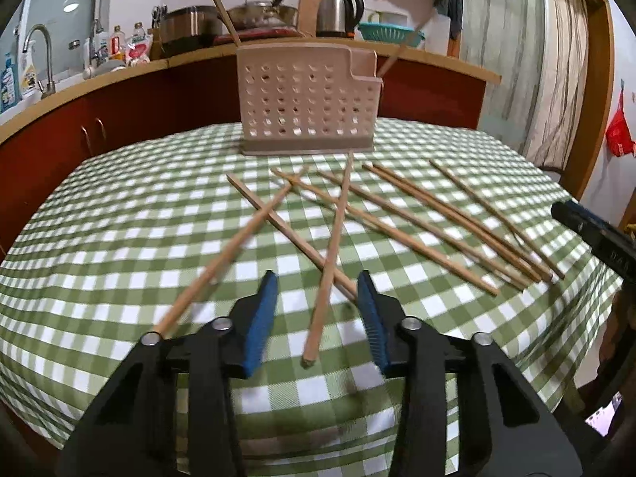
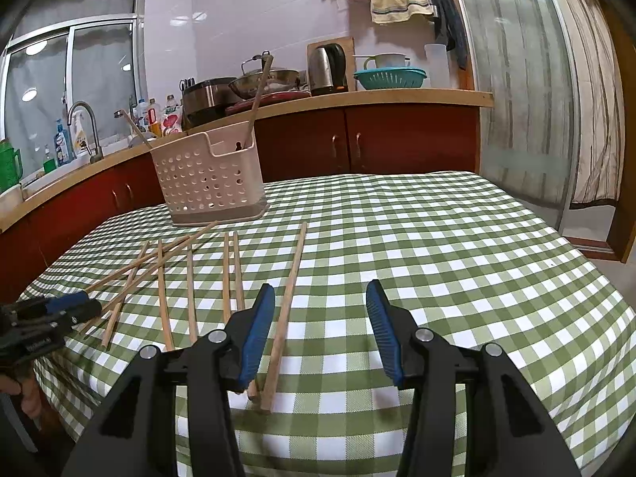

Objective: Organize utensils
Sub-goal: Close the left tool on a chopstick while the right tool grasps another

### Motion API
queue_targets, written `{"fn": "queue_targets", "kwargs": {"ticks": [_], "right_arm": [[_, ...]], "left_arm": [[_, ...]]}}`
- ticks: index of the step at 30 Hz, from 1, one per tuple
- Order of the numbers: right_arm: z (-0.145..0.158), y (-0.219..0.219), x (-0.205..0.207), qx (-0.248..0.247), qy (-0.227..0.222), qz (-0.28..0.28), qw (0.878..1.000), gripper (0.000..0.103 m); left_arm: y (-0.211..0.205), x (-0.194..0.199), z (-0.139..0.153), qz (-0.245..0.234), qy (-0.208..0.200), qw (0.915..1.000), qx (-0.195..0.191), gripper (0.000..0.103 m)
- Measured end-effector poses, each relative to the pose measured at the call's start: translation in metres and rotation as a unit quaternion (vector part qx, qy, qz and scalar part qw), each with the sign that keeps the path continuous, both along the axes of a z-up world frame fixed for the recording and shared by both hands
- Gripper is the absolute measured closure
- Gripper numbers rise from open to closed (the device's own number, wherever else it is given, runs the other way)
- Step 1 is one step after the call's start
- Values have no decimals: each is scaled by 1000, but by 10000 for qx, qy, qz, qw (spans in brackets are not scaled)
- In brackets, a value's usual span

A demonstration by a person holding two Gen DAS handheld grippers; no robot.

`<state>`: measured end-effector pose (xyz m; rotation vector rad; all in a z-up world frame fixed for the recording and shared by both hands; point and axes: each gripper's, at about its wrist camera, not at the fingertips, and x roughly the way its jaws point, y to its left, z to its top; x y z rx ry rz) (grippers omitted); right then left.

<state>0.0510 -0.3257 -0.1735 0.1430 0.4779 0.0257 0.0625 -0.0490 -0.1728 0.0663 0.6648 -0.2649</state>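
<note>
While both tools gape empty: left tool (image 1: 318, 282) astride crossed chopsticks (image 1: 330, 254), right tool (image 2: 320, 292) above one chopstick (image 2: 286, 314); holder (image 1: 308, 99) behind, on surface (image 1: 119, 214).

green-white checked tablecloth (image 2: 437, 238), beige holder (image 2: 206, 183)

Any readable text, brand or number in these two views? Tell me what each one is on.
Nothing reads with certainty.
Right tool, seen from the left view: embossed marks, possibly digits, too blurred to read.
Left tool, seen from the right view: faint lettering, too small to read.
Bottles by the sink: coloured labels, too small and blurred to read.
Basket, chopsticks and tablecloth: no text.
</note>
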Motion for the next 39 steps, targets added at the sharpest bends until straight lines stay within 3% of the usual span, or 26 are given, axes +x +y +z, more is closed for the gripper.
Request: {"fn": "queue_targets", "kwargs": {"ticks": [6, 10, 18, 29, 39], "right_arm": [[-7, 2, 3, -11, 124, 96, 9999, 61], [-10, 9, 5, -47, 213, 199, 9996, 64], [-21, 17, 4, -140, 457, 376, 9982, 72], [-32, 18, 4, -39, 675, 459, 9967, 96], [-10, 17, -6, -141, 381, 360, 9985, 96]], "left_arm": [[2, 2, -13, -56, 184, 9998, 35, 91], [4, 1, -14, -75, 153, 9998, 75, 96], [3, -6, -4, -126, -47, 9998, 160, 96], [0, -15, 11, -228, -294, 9991, 222, 97], [6, -22, 32, -157, -621, 9979, 140, 97]]}}
